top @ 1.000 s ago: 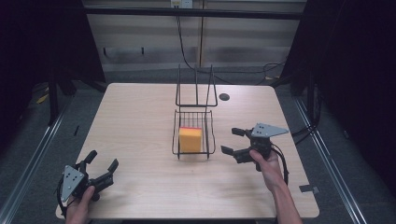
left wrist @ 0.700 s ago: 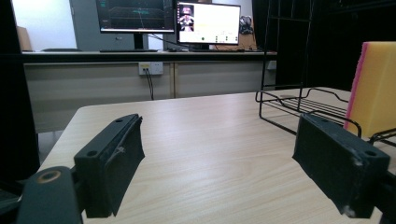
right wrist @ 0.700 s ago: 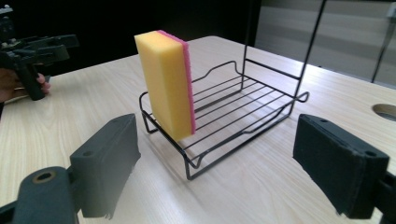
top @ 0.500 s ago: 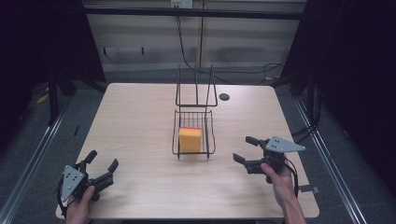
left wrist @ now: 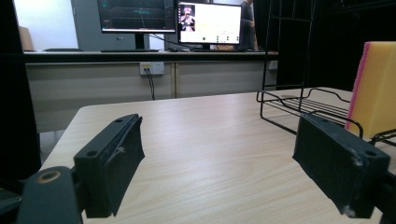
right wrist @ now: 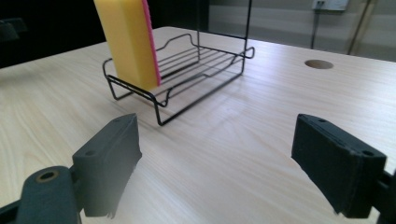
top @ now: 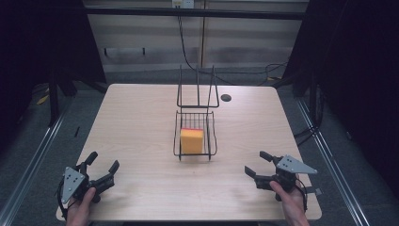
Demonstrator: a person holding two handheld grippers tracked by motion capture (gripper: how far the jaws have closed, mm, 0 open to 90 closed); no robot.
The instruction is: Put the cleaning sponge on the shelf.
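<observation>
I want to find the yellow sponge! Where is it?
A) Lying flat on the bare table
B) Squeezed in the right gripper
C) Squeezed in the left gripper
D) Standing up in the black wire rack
D: the yellow sponge stands on edge in the black wire rack, while the left gripper and the right gripper are both open and empty.

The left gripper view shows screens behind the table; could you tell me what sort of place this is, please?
Probably a lab or recording workspace rather than a kitchen: two lit monitors stand on a desk behind the wooden table, which has a cable hole and carries just a wire rack holding a sponge.
</observation>
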